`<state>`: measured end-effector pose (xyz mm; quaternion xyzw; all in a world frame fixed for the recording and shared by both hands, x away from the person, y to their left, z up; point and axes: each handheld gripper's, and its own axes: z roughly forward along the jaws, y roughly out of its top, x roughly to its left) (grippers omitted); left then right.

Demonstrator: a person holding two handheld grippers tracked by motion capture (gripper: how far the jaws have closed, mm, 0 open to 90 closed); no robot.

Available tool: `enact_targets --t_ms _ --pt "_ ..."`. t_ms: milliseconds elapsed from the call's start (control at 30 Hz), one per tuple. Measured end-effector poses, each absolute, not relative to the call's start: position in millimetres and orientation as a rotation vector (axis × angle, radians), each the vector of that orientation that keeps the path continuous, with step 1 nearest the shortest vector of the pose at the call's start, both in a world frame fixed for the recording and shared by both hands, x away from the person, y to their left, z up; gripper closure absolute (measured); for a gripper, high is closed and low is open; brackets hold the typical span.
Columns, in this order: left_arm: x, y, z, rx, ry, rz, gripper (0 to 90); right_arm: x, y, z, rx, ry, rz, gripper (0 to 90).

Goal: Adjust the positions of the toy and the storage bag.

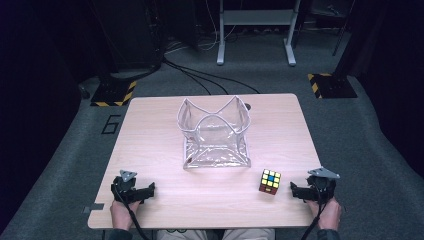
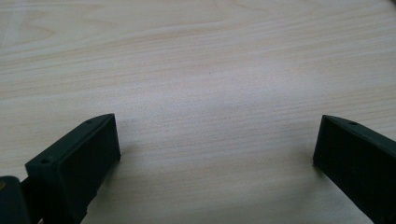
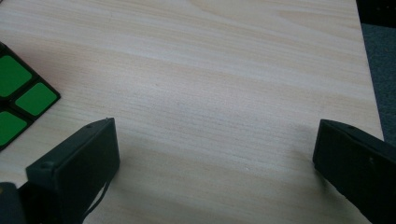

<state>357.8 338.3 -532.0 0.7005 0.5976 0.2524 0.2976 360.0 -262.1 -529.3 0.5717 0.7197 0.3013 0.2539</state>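
Observation:
A clear plastic bag (image 1: 215, 134) with a white rim stands open at the middle of the wooden table (image 1: 150, 145). A puzzle cube (image 1: 270, 181) with a yellow top sits near the front right; its green face (image 3: 18, 100) shows at the left edge of the right gripper view. My right gripper (image 1: 296, 190) rests on the table just right of the cube, open, with bare wood between its jaws (image 3: 217, 135). My left gripper (image 1: 149, 191) lies at the front left, open over bare wood (image 2: 217, 135).
Grey carpet surrounds the table. Black cables (image 1: 200, 77) run across the floor behind it. A white metal stand (image 1: 256, 30) is at the back, and two yellow-and-black striped bases (image 1: 114, 93) sit at the far corners.

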Motion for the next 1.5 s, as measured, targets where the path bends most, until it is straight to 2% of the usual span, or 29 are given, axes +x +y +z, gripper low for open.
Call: enact_targets --t_ms 1500 --pt "360.0 335.8 -531.8 1.852 1.606 0.671 0.1 358.4 -257.1 -522.2 1.63 1.951 0.778 0.0"
